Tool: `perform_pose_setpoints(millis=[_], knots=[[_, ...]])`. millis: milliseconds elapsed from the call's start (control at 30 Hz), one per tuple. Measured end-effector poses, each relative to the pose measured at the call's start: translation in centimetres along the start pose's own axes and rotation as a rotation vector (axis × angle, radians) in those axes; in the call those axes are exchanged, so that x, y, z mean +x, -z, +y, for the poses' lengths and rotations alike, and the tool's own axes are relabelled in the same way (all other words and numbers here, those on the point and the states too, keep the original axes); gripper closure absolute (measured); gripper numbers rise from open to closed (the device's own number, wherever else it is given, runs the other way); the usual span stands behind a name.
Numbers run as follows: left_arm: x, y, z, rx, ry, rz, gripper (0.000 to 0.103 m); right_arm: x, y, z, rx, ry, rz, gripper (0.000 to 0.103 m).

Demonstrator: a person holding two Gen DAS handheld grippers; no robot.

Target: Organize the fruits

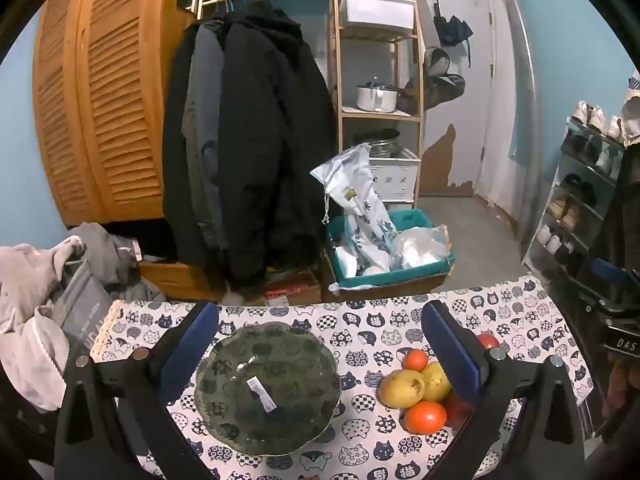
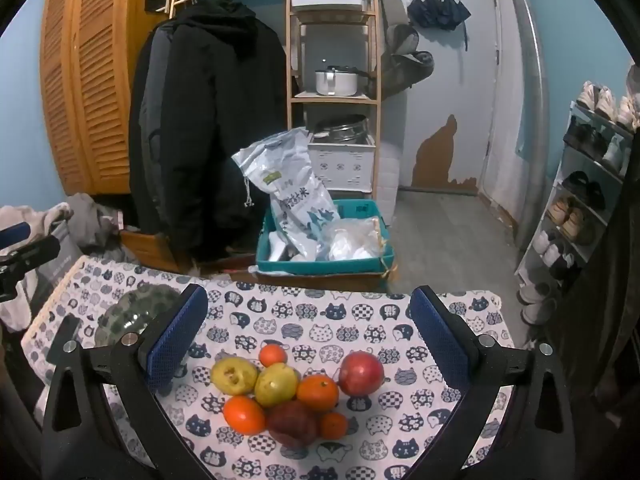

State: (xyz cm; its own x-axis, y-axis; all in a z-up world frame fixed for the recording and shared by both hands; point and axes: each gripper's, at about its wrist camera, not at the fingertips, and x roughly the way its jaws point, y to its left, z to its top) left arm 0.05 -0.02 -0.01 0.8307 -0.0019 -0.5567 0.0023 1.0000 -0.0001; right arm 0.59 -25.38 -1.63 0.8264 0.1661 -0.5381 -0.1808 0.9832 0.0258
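Nearest the lens in the left wrist view, the left gripper (image 1: pixel 320 354) is seen with its blue pads spread wide and nothing between them but the glass bowl (image 1: pixel 267 388) on the cloth below. No contact with the bowl is shown. It stands empty on the cat-print tablecloth (image 1: pixel 360 440), a white sticker being visible through the glass.

Further right, the fruit is gathered in a loose cluster directly on the cloth, well apart from the bowl's rim. In the right wrist view, two yellow-green pears (image 2: pixel 234 376) are seen touching side by side, with a small orange (image 2: pixel 273 355) just behind them. A larger orange (image 2: pixel 244 415) lies in front at the left, a dark red fruit (image 2: pixel 292 424) beside it, another orange (image 2: pixel 317 392) in the middle and a smaller one (image 2: pixel 333 425) near the front. A red apple (image 2: pixel 361 373) sits at the right edge of the group.

Over this pile the right gripper (image 2: pixel 308 344) is held, its jaws likewise spread to their widest and empty; no fruit is pinched or touched.

Judged from this, the task has hardly been begun: no fruit has been placed in the bowl, and every piece is left to be picked up and carried leftward.
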Motion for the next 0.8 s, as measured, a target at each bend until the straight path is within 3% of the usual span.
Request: perform_pose_setpoints(millis=[800], knots=[[-0.25,-0.04,0.02,0.012,0.001,-0.017,0.001,0.09,-0.03,0.36,-0.004,-0.001,0.011,0.003]])
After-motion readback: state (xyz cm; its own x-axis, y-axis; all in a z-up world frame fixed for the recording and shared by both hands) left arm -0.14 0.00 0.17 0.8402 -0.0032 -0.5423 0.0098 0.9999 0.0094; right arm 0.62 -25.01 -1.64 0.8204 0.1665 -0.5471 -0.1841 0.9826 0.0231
